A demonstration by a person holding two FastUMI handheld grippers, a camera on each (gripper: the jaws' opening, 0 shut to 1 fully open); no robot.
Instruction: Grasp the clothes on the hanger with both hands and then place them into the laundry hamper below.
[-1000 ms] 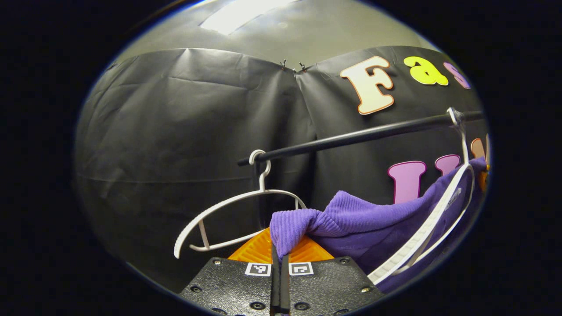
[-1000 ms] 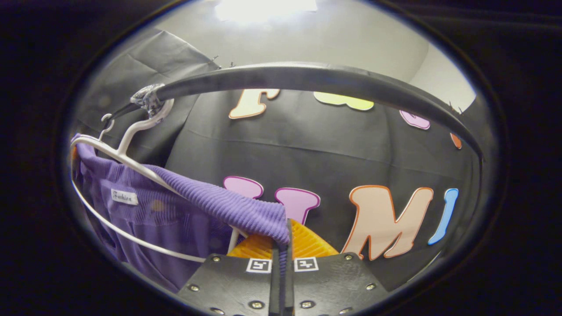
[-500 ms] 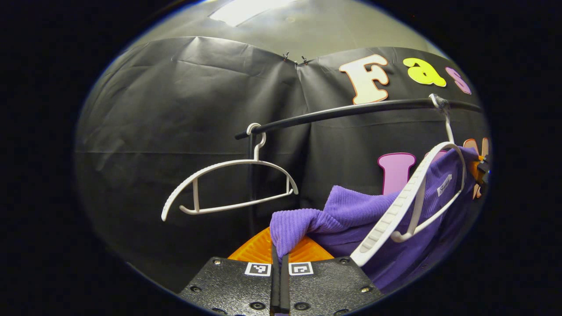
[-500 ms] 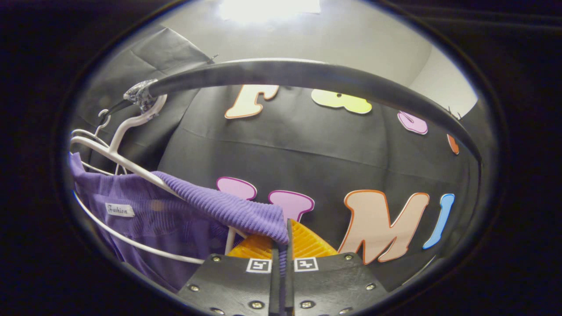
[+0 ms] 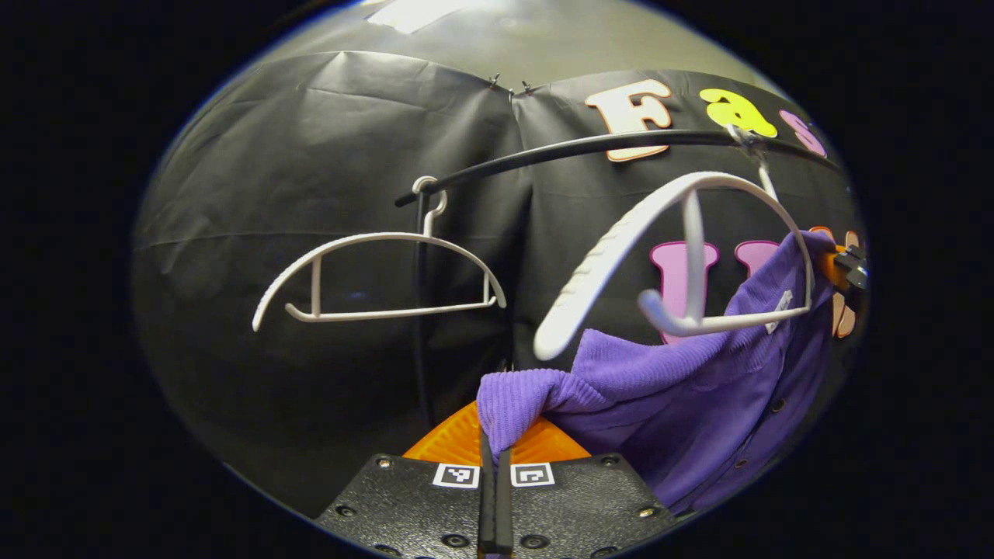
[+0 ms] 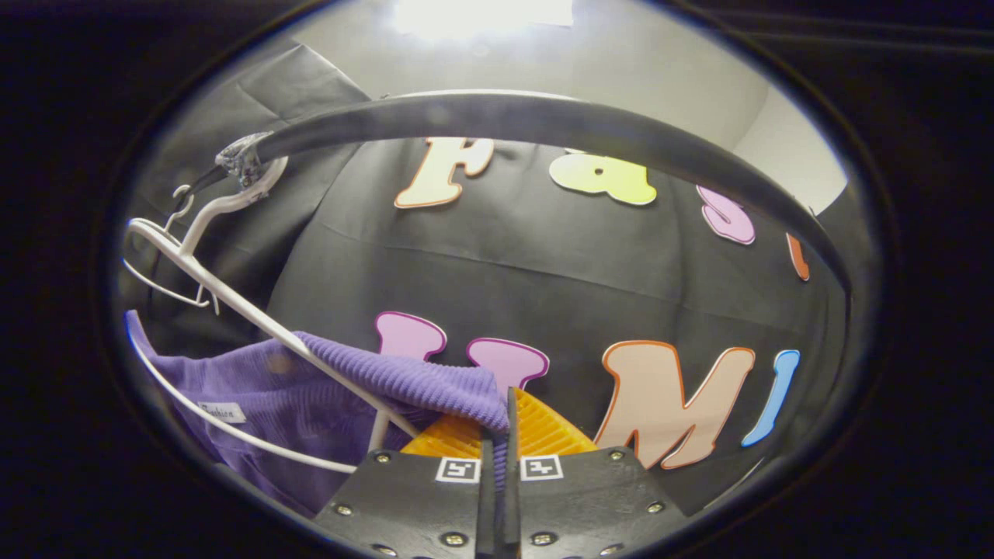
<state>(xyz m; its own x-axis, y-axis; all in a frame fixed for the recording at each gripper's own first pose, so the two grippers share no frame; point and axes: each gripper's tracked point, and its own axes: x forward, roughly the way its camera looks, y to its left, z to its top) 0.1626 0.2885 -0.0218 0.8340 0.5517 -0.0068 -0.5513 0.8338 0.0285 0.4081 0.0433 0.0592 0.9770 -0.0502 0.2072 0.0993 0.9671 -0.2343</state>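
Purple ribbed garment [image 5: 683,396] is pinched in my left claw [image 5: 495,466] and my right claw [image 6: 497,458], both clamped on its shoulders. It half hangs from the white hanger [image 5: 683,256]. Next I judge: pull free, lower toward the hamper.

You are in a booth with black cloth walls [image 5: 311,194], a clothes rail [image 5: 590,144] and white hangers [image 5: 373,272].
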